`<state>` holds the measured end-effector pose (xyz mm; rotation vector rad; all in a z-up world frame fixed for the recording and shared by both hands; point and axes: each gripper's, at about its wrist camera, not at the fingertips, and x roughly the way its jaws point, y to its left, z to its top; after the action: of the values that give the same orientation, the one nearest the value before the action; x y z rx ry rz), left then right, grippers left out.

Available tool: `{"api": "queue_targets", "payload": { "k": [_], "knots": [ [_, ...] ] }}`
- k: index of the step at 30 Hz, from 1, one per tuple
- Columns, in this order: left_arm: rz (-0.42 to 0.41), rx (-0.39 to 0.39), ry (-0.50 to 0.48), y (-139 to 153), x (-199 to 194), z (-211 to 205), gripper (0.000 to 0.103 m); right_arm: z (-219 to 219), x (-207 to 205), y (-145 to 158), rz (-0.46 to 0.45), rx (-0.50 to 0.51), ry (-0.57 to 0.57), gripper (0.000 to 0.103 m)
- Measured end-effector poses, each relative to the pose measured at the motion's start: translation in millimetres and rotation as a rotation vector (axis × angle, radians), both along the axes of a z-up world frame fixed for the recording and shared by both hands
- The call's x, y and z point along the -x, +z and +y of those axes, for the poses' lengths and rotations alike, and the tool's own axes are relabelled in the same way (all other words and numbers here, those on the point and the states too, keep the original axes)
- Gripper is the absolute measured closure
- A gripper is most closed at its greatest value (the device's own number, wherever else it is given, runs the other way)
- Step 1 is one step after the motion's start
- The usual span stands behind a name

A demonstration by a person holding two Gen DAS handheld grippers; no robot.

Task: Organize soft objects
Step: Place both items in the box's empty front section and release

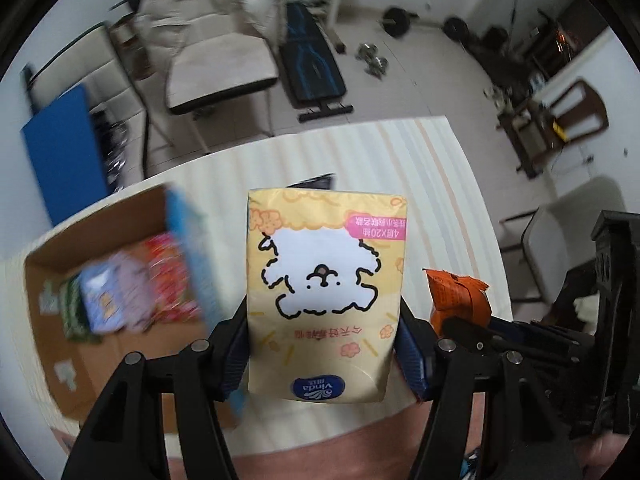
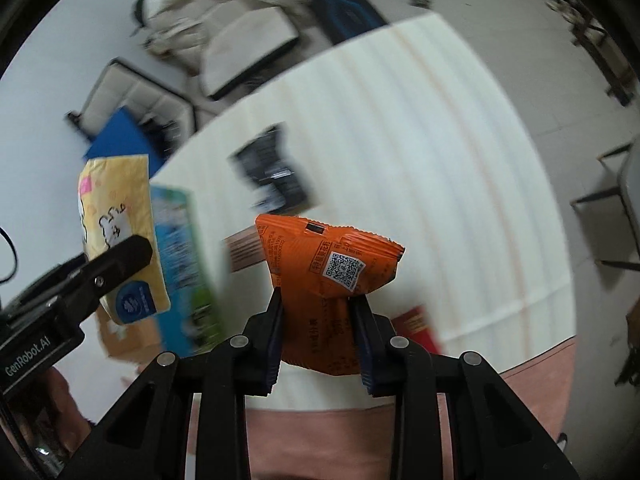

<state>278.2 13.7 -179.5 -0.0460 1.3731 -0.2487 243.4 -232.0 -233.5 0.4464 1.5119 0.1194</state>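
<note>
My left gripper (image 1: 324, 344) is shut on a yellow tissue pack (image 1: 326, 292) with a white cartoon dog, held above the table. The same pack shows in the right wrist view (image 2: 120, 236). My right gripper (image 2: 318, 320) is shut on an orange snack packet (image 2: 324, 264) with a QR code, also held above the table. That packet shows in the left wrist view (image 1: 458, 300), to the right of the tissue pack. A cardboard box (image 1: 60, 340) at the left holds several soft packs (image 1: 132, 284).
A striped cloth covers the table (image 2: 400, 140). A dark packet (image 2: 272, 176) lies on it ahead, and a red item (image 2: 418, 326) lies near the front edge. A blue-green carton (image 2: 184, 256) stands by the box. Chairs (image 1: 216, 68) and a weight bench (image 1: 312, 60) stand beyond.
</note>
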Motion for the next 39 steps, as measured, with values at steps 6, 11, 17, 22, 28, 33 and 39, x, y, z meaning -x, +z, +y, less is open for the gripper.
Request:
{"api": "queue_targets", "payload": {
  "k": [6, 11, 17, 22, 28, 33, 39],
  "knots": [
    [-0.009, -0.031, 0.119, 21.2, 20.7, 104.8, 0.042, 105.8, 7.8, 52.7, -0.074, -0.074, 0.129, 0.07],
    [0.006, -0.086, 0.205, 23.7, 32.9, 182.2, 0.042, 208.9, 0.7, 68.5, -0.099, -0.13, 0.218, 0.07],
    [0.099, -0.127, 0.251, -14.5, 25.9, 249.5, 0.042, 311.5, -4.5, 44.7, -0.067, -0.15, 0.28, 0.07],
    [0.235, -0.16, 0.237, -66.8, 22.3, 281.4, 0.042, 371.3, -3.3, 3.4, 0.007, -0.143, 0.319, 0.07],
    [0.367, -0.192, 0.229, -120.5, 19.3, 301.0, 0.042, 413.9, -2.5, -46.5, 0.082, -0.109, 0.356, 0.07],
    [0.424, -0.213, 0.202, -143.9, 17.8, 300.6, 0.042, 425.1, -2.2, -79.7, 0.12, -0.087, 0.359, 0.07],
    [0.5, -0.184, 0.203, -161.7, 23.0, 300.5, 0.042, 429.8, -4.9, -101.8, 0.152, -0.092, 0.365, 0.069]
  ]
}}
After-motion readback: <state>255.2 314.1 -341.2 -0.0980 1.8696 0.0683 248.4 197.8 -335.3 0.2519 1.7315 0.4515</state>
